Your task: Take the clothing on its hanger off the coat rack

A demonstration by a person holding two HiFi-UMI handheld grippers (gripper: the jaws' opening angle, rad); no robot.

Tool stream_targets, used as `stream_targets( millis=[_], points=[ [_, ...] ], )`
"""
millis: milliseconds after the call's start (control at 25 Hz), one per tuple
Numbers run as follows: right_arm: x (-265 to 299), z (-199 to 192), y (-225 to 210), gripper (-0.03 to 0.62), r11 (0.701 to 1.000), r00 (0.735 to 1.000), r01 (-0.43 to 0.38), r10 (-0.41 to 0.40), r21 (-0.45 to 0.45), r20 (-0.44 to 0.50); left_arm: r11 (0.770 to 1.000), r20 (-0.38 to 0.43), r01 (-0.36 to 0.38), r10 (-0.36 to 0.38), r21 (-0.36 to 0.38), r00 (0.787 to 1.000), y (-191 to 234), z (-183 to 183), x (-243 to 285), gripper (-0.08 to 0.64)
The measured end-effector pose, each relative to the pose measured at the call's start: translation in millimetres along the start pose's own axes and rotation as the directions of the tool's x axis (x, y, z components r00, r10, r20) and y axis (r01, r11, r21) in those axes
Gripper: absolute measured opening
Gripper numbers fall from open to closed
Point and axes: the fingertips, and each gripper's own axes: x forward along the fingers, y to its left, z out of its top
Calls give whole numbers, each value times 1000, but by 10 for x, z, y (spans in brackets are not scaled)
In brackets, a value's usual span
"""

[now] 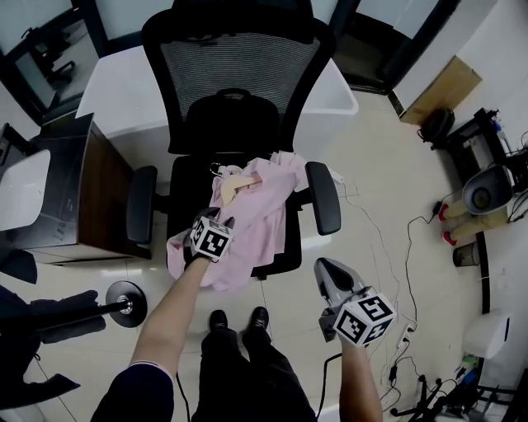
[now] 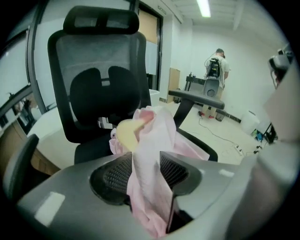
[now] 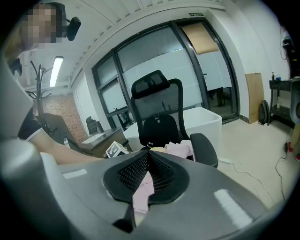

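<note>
Pink garment (image 1: 266,208) on its wooden hanger (image 1: 233,186) lies on the office chair (image 1: 239,74). Left gripper (image 2: 147,164) jaws stand parted around the fabric. Right gripper (image 3: 147,154) is closed, empty, and apart from the garment.

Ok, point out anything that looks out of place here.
The pink garment on its wooden hanger lies crumpled on the seat of the office chair, spilling over the front edge instead of hanging. A fold runs between the parted jaws of the left claw.

Bright, even light from a long white ceiling strip lamp (image 2: 203,7) — soft shadows, fisheye-bent dark edges, blurred near foreground.
</note>
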Motion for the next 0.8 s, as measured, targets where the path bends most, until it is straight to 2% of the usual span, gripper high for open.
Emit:
stream_targets(
  millis=[120, 240, 320, 440, 600, 720, 800],
  points=[
    [72, 55, 90, 2, 999, 999, -34, 34, -8, 7, 998, 60, -58, 57, 5, 997, 138, 145, -240, 190],
    [162, 183, 218, 2, 997, 997, -73, 73, -21, 20, 999, 157, -40, 43, -24, 987, 130, 446, -660, 187],
    [202, 331, 319, 2, 995, 994, -98, 99, -34, 37, 999, 234, -21, 29, -38, 972, 56, 727, -1035, 181],
    [233, 616, 493, 2, 989, 987, -135, 140, -59, 78, 999, 354, -15, 28, -39, 935, -28, 1163, -1583, 136],
    [233, 976, 720, 2, 978, 972, -182, 194, -98, 133, 1000, 472, 13, -10, -3, 882, -194, 1693, -2247, 69],
    [217, 1257, 893, 2, 968, 954, -215, 237, -133, 182, 999, 570, 33, -13, -25, 822, -279, 2021, -2733, 11],
    [189, 1465, 1006, 2, 959, 940, -233, 265, -163, 216, 998, 623, 45, -10, -41, 782, -346, 2194, -3013, 11]
  ],
)
